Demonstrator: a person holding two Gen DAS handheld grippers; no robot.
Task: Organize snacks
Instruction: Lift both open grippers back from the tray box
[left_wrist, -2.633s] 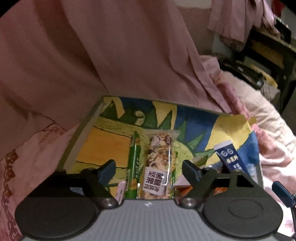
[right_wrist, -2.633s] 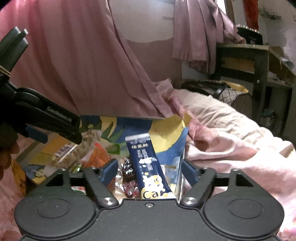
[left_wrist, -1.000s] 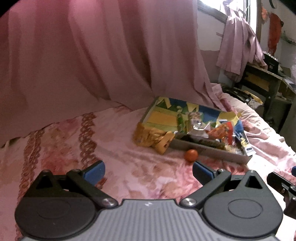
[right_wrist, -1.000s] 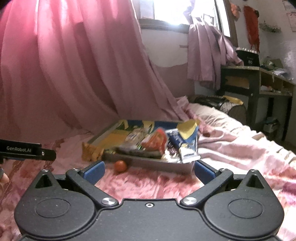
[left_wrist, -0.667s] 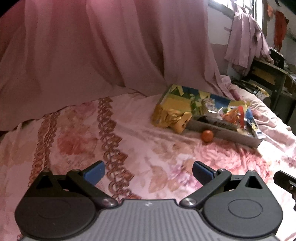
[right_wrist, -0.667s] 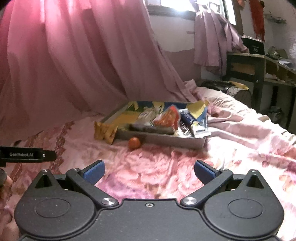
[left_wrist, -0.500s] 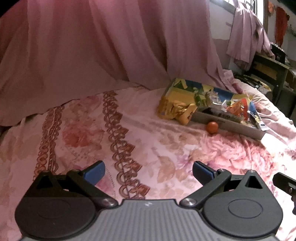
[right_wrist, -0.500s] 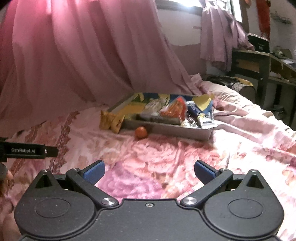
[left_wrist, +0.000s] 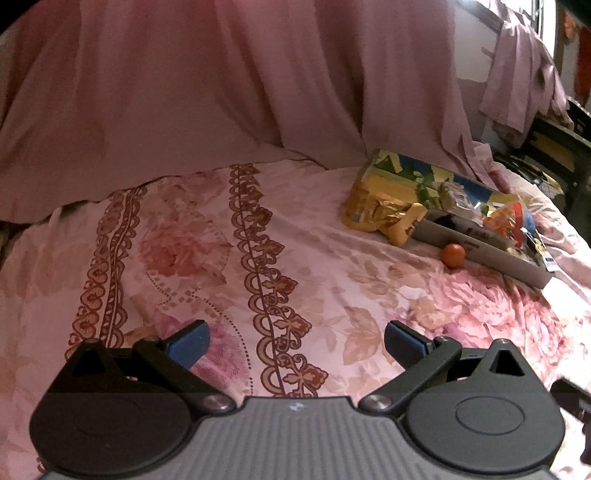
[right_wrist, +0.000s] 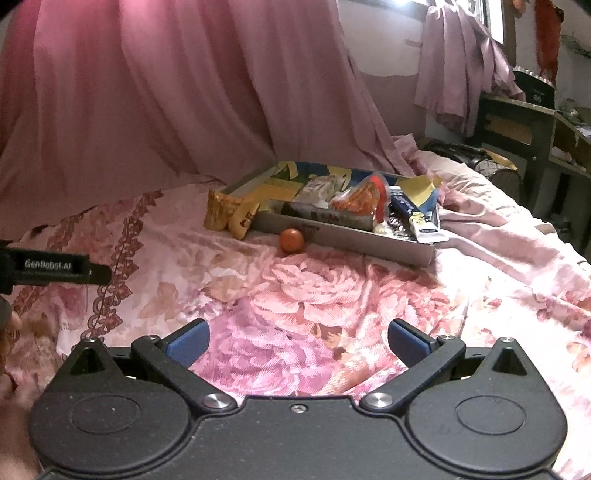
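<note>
Your bedspread (right_wrist: 332, 295) fills both views, pink curtain (right_wrist: 166, 92) behind. Tray (right_wrist: 351, 236) lies well ahead of you, packed with snacks (right_wrist: 358, 201). Gold packet (right_wrist: 229, 214) leans on its left corner; orange (right_wrist: 291, 240) sits on the spread, touching the front wall. Left gripper (left_wrist: 295, 341) and right gripper (right_wrist: 297, 341): both spread wide, holding nothing, well apart from the tray.

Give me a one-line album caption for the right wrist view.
Open right gripper hovers over a floral bedspread, facing a tray of snacks, with an orange and gold packets outside it.
</note>
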